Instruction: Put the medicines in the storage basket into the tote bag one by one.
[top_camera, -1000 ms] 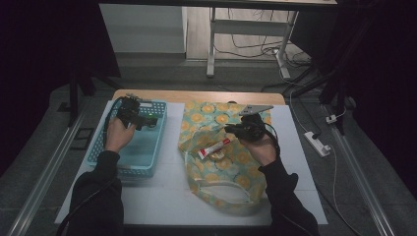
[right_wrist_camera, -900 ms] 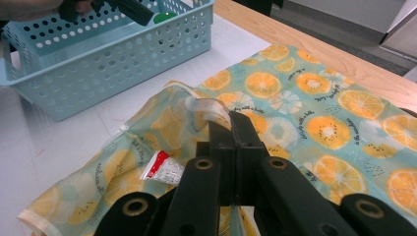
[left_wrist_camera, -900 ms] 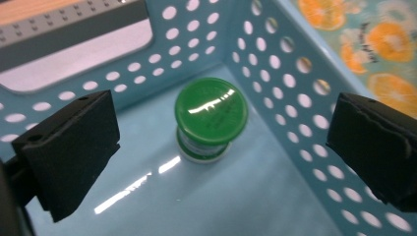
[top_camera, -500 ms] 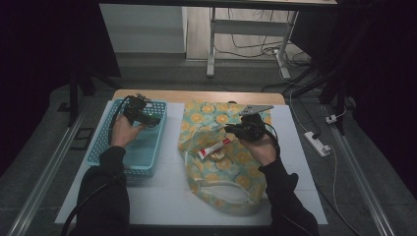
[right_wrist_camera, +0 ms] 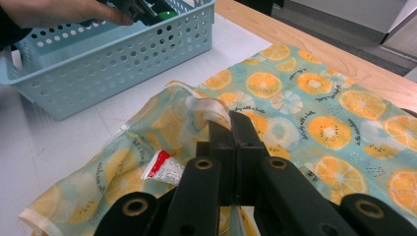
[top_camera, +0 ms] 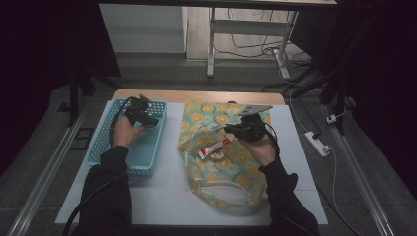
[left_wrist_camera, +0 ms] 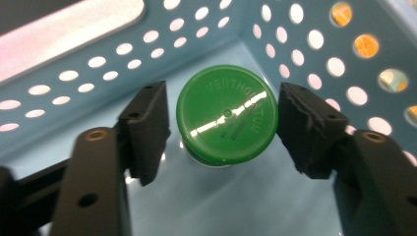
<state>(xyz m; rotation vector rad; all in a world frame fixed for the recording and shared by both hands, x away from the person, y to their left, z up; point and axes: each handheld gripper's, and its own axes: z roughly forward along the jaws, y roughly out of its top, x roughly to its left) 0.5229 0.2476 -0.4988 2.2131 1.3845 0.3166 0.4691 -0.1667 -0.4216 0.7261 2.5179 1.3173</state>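
Observation:
My left gripper [top_camera: 141,115] reaches down into the far right corner of the light blue perforated basket [top_camera: 104,145]. A round green-lidded jar [left_wrist_camera: 226,115] stands between its pads. The jaws have just been closing: the right pad [left_wrist_camera: 300,123] meets the lid, and a thin gap remains at the left pad. My right gripper [right_wrist_camera: 229,119] is shut on the edge strap of the orange-slice print fabric bag [right_wrist_camera: 314,98], holding the mouth of the bag [top_camera: 221,169] up. A red and white tube [top_camera: 214,147] lies at the bag's opening, also seen as the tube [right_wrist_camera: 162,169] just left of my jaws.
The basket and the bag lie side by side on a white mat [top_camera: 162,201] over a wooden table. A white power strip [top_camera: 317,142] lies on the floor to the right. Metal table legs [top_camera: 211,44] and cables stand beyond the far edge.
The left gripper has shifted slightly right within the basket's far end and its jaws have narrowed. The right gripper and the bag have stayed still.

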